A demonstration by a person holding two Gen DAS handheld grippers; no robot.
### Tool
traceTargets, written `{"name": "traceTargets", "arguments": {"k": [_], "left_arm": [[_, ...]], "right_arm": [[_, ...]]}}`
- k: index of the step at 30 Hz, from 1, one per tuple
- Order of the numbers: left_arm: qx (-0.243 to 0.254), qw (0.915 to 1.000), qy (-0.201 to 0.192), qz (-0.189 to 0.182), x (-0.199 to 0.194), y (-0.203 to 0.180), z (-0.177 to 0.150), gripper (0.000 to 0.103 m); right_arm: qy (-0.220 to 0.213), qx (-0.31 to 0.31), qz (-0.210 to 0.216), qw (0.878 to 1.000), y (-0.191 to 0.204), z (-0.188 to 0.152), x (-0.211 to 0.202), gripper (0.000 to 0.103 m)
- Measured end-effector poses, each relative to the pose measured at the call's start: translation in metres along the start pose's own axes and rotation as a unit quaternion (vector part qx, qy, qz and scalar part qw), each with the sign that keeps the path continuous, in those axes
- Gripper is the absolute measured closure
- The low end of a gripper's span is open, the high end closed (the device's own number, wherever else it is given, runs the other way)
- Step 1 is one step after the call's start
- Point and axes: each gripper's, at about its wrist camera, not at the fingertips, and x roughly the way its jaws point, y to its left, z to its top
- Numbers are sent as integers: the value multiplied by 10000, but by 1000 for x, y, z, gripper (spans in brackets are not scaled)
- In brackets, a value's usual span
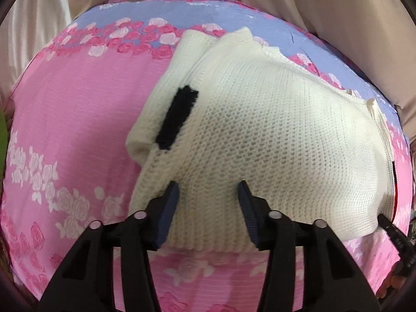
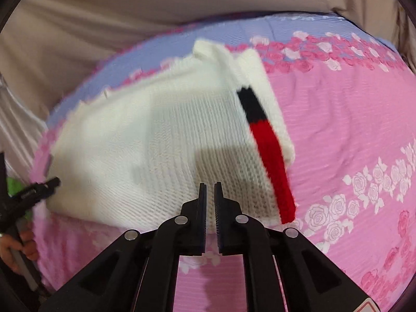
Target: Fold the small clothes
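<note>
The left gripper (image 1: 209,189) stood partly open, its blue-padded fingers (image 1: 170,205) spread over the ribbed hem of a cream knitted sweater (image 1: 260,140), with nothing pinched between them. The right gripper (image 2: 210,189) was nearly shut, only a thin slit between its fingers (image 2: 202,200), and no cloth showed in that slit; its tips hung over the near edge of the sweater, and whether they touched the knit could not be told. The sweater lay folded on a pink bedsheet (image 1: 78,119) printed with roses, a lilac band along the far side. A black stripe (image 1: 176,117) ran down one folded sleeve, and a black and red stripe (image 2: 267,150) down the other. No label or writing could be read on the garment. Beige fabric (image 2: 130,26) rose behind the bed. In the right wrist view, a hand (image 2: 18,247) held the left gripper's handle at the sweater's far corner.
</note>
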Motion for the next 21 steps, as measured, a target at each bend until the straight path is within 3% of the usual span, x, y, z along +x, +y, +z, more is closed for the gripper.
{"name": "traceTargets", "arguments": {"k": [1, 3, 5, 8, 10, 12, 14, 15, 16, 19, 21], "left_arm": [[-25, 10000, 12, -70, -8, 2, 1, 59], [-126, 9996, -83, -241, -23, 4, 7, 59], [-6, 9991, -336, -239, -36, -1, 19, 57], [211, 9987, -450, -77, -29, -18, 42, 53], [227, 9994, -257, -7, -7, -25, 52, 53], [106, 9998, 41, 154, 18, -24, 57, 53], [-9, 9999, -19, 132, 26, -20, 58, 49], [-12, 9999, -49, 126, 26, -19, 59, 48], [-8, 9999, -42, 129, 27, -19, 60, 47], [10, 9999, -17, 131, 27, -19, 60, 47], [33, 9999, -28, 149, 26, -20, 59, 47]], "right_arm": [[195, -77, -280, 9994, -8, -7, 14, 103], [93, 87, -133, 9998, -20, -15, 12, 103], [64, 306, -292, 9991, -30, -9, -5, 101], [-378, 217, -237, 9988, -23, 21, -28, 93], [-612, 177, -240, 9977, -16, 53, -25, 82], [-613, 283, -196, 9975, -17, 84, -2, 82], [-301, 439, -81, 9985, -23, 96, 27, 91], [-103, 441, -128, 9989, -29, 97, 41, 101], [5, 414, -315, 9986, -31, 98, 46, 103], [-84, 1038, 209, 9943, -64, 100, 48, 103], [-239, 1201, -335, 9919, -61, 104, 30, 101]]}}
